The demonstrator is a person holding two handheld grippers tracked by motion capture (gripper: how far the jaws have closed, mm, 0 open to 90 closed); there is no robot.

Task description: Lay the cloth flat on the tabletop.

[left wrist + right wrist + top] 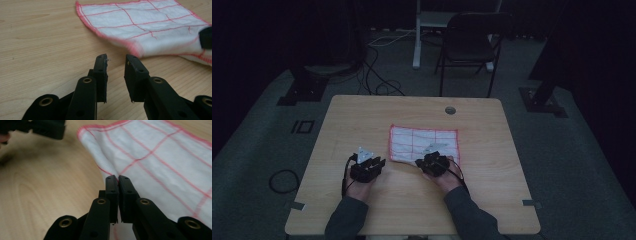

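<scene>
A big wooden table sits in a dark room. Behind it stands a black folding chair, and black cables lie on the grey floor.

On the table lies a white cloth with red lines and a red edge. It is in the middle of the table, a bit to the right, and mostly flat. Its near edge is lifted up a little off the wood.

A person's two arms come in from the bottom, in grey sleeves.

The right gripper is at the near edge of the cloth. Its two black jaws are pressed together, and they pinch a fold of the cloth between them.

The left gripper is just beside the near left corner of the cloth. Its jaws stand a little apart with nothing between them. They do not touch the cloth. Bare wood is under them.
</scene>
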